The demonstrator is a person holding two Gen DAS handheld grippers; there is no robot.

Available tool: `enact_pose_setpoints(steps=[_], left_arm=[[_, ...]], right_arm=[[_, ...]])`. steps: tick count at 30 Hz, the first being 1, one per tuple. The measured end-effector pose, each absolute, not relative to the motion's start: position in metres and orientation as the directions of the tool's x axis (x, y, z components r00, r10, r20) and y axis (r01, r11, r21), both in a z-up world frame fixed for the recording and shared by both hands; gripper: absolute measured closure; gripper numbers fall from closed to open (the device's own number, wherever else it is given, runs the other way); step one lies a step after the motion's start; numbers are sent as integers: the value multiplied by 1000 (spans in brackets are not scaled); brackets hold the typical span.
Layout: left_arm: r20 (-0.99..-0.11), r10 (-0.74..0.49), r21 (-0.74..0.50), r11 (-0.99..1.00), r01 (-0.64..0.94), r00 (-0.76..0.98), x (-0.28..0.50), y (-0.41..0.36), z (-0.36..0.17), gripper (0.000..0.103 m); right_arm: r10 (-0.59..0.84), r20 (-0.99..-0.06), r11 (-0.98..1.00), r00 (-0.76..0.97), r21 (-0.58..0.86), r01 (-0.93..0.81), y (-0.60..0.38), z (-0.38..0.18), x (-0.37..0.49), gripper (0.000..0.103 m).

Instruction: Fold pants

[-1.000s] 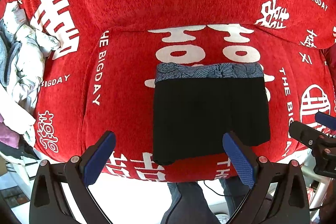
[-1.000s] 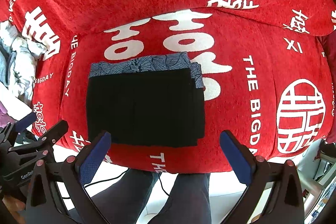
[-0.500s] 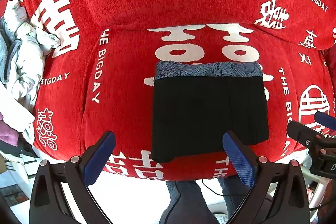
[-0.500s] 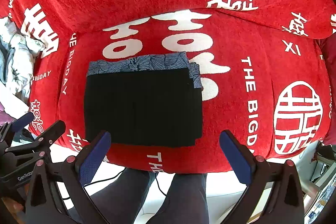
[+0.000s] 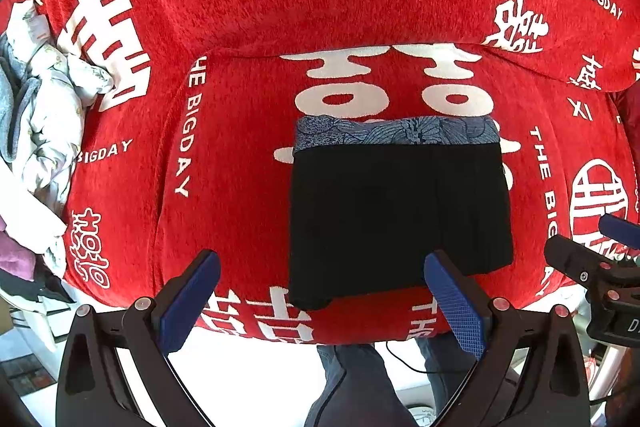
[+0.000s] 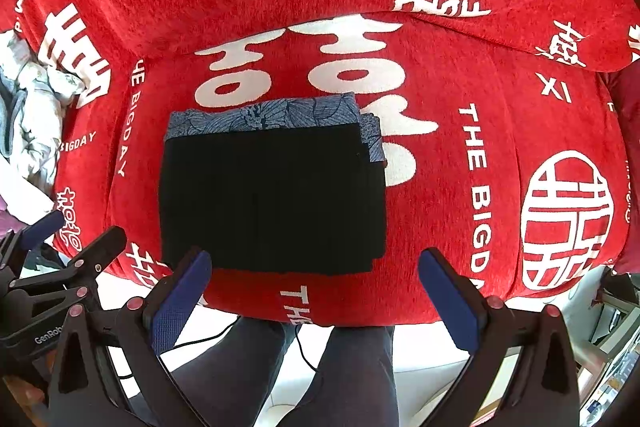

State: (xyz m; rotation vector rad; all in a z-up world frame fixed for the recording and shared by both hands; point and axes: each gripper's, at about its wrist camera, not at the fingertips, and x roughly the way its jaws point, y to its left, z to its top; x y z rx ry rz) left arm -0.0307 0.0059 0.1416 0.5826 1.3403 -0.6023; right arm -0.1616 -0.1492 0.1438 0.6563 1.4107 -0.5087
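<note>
Pants (image 5: pixel 400 211), black, folded into a compact rectangle, lie flat on the red sofa seat (image 5: pixel 240 187), near its front edge. A blue patterned folded garment (image 5: pixel 396 131) sits under them, its strip showing at 12 o'clock of the black fabric and also at the upper right edge in the right wrist view (image 6: pixel 372 139).

Left gripper (image 5: pixel 320 291): jaws spread wide, holding nothing, off the front edge of the seat at 6 o'clock of the pants. Right gripper (image 6: pixel 314 291): jaws likewise spread wide and empty, also at 6 o'clock.

Red cover carries white characters and "THE BIGDAY" lettering. Pile of light-coloured clothes (image 5: pixel 36 107) at 9 o'clock, well apart from the pants. Person's legs in dark trousers (image 6: pixel 280 367) below the seat edge.
</note>
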Motion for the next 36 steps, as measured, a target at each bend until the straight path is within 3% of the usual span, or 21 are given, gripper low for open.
enact_pose_setpoints(steps=[36], left_arm=[[-994, -63, 15, 741, 671, 91, -25, 12, 134, 1]], right_arm=[[46, -996, 750, 81, 88, 656, -144, 144, -151, 0]])
